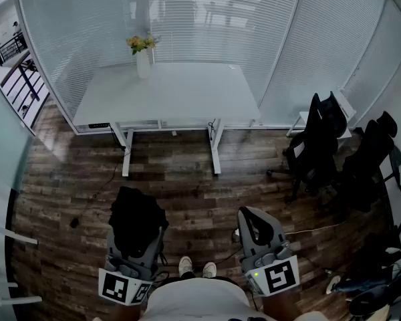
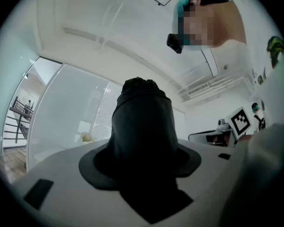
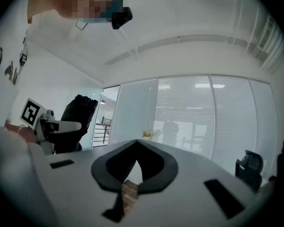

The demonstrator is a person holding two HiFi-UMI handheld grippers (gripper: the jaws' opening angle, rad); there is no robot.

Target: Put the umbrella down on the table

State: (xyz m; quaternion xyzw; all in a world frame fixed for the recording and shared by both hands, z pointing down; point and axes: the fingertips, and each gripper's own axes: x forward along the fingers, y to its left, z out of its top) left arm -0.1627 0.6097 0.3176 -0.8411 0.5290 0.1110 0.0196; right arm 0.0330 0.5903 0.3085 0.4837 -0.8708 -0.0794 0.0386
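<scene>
The umbrella (image 1: 137, 219), black, folded and bundled in its fabric, was well short of the table (image 1: 180, 92), on the side away from the blinds, and nowhere near touching it. It stood up out of my left gripper (image 1: 137, 246), whose jaws were pinching it around the lower part, so the dark bundle filled the middle of the left gripper view. My right gripper (image 3: 133, 148) was level beside it, equally far from the table, its jaws pressed together at the tips with nothing between them.

The table was white and bare except for a white vase of yellow flowers (image 1: 142, 59) at its far left corner, against the blinds. Between me and the table lay a stretch of wooden floor (image 1: 187, 186), with a thin dark cable trailing from under the table's left leg. Two black chairs (image 1: 317, 146) stood off the table's right end.

I judged the task barely begun: the whole walk to the table was ahead. The grip looked to be on soft fabric, so the umbrella might slide or tip on the way. Setting it down too far left and back could knock the vase over. The cable near the table might catch a foot.
</scene>
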